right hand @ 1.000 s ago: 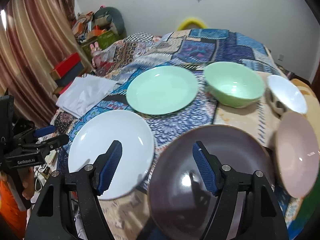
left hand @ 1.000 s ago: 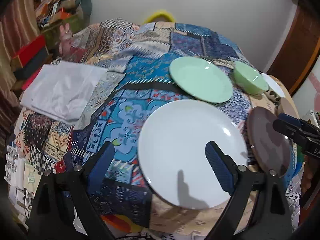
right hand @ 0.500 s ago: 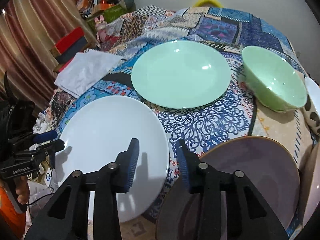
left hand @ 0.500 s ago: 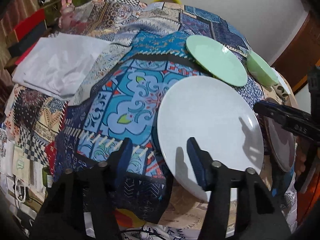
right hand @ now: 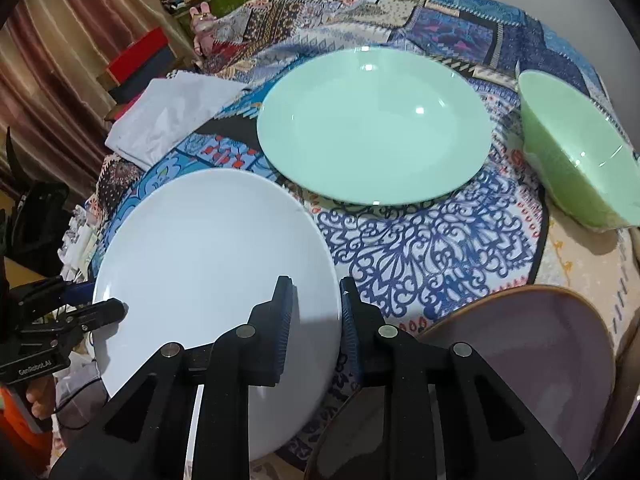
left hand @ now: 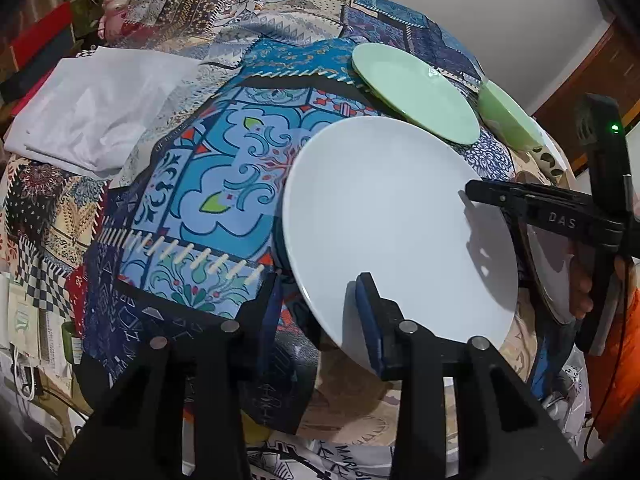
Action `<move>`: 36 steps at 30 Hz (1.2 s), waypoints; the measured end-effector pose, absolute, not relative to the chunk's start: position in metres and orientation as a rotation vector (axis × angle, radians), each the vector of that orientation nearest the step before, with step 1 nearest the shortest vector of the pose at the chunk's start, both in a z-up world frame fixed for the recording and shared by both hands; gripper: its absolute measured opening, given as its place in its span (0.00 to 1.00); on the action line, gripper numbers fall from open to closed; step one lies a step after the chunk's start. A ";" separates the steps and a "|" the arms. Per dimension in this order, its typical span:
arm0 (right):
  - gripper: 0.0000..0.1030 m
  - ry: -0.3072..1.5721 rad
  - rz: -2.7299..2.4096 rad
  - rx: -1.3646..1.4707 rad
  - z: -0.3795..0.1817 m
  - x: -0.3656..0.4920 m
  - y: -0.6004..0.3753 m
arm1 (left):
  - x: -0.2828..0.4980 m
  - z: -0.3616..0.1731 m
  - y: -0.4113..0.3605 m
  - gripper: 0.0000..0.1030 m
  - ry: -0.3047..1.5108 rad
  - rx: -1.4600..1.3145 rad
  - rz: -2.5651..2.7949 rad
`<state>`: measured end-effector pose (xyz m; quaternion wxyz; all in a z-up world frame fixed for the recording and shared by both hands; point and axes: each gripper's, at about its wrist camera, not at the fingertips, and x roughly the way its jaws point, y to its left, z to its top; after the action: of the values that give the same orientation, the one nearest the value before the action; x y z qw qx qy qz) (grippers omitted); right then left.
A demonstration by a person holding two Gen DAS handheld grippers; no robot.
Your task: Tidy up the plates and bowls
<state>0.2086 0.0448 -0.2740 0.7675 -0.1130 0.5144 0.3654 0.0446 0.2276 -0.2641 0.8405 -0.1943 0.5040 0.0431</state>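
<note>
A large white plate [left hand: 392,216] [right hand: 208,256] lies on the patchwork tablecloth [left hand: 208,184]. My left gripper [left hand: 320,304] straddles its near left rim, one finger over the plate and one outside it. The jaws are closing and a small gap still shows. My right gripper [right hand: 316,312] is shut on the plate's right rim. Each gripper shows at the plate's far side in the other's view: the right gripper [left hand: 476,196] and the left gripper [right hand: 100,300]. A mint green plate [right hand: 372,124], a green bowl [right hand: 576,152] and a purple-brown plate [right hand: 520,360] sit nearby.
A folded white cloth [left hand: 92,104] lies at the table's left side. Boxes and clutter [right hand: 136,52] stand beyond the table near a curtain. A person's hand [left hand: 580,284] holds the right gripper's handle. The table's near edge drops off just below the white plate.
Both grippers came down onto the white plate and their jaws narrowed. The right one shifted left from over the purple-brown plate to the white plate's right rim.
</note>
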 end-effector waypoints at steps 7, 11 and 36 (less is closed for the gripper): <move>0.21 1.118 0.805 -0.245 -0.274 0.209 0.046 | 0.049 -0.267 0.218 0.36 1.082 -0.414 0.055; 0.21 1.110 0.809 -0.246 -0.274 0.208 0.045 | 0.050 -0.267 0.215 0.36 1.085 -0.413 0.063; 0.21 1.036 0.790 -0.113 -0.243 0.195 0.011 | 0.050 -0.227 0.212 0.36 1.012 -0.450 0.100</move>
<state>0.1948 0.0106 -0.2427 0.7937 -0.0526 0.4819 0.3674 0.0495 0.2117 -0.2272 0.8493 -0.2135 0.4805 0.0476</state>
